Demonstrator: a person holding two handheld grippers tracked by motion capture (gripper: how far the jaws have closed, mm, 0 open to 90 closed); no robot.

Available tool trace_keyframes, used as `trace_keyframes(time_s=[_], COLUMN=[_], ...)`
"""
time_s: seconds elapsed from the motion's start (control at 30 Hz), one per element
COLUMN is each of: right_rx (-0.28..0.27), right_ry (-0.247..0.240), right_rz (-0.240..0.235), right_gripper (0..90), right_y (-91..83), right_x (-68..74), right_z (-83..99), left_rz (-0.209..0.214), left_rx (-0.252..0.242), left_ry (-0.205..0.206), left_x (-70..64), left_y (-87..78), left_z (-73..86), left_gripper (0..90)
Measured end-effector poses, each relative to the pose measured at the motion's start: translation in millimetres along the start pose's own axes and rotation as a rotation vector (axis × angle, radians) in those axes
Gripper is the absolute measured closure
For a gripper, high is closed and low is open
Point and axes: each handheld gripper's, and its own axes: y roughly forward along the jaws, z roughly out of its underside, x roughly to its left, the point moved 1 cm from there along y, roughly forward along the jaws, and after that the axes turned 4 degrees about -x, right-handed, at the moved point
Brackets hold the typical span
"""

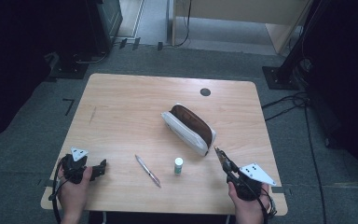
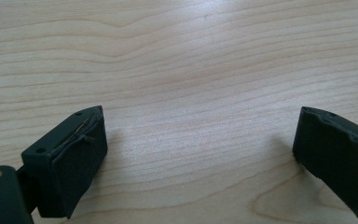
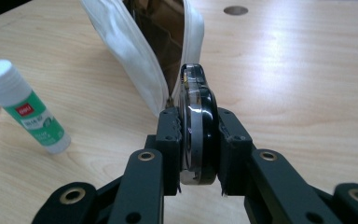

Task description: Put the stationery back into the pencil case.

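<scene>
The wooden table [image 1: 121, 112] has a dark round hole [image 1: 205, 92] near its far edge. It stands on grey carpet [image 1: 23, 140]. Black stand bases [image 1: 279, 77] sit beyond it, and cables [image 1: 289, 105], probably power leads, trail at right.

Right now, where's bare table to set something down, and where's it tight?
Free: the far-left stretch of the table, left of the open pouch, and the far-right corner beyond the grommet hole. Tight: the near strip, where pen, glue stick and right claw crowd the pouch's near end.
</scene>
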Motion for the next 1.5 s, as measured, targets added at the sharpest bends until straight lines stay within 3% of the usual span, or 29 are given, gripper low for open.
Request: trace_keyframes(time_s=[0.77,1.03,1.5], right_rx=[0.001,0.016,0.054], right_ry=[-0.11,-0.132,-0.153], right_rz=[-0.078,-0.143,-0.215], right_gripper=[73.8,73.8,73.9], right_y=[27.2,49.0,84.3], right_x=[7.3,6.1,5.4], right_z=[-50.9,-82.8,-101.3], left_rz=[0.0,0.0,0.0], left_rx=[0.0,0.0,0.0], left_ry=[0.0,0.0,-0.001], left_x=[0.0,0.0,0.0], left_y=[0.0,0.0,0.0], left_z=[0.0,0.0,0.0], left_gripper=[3.2,3.2,3.2])
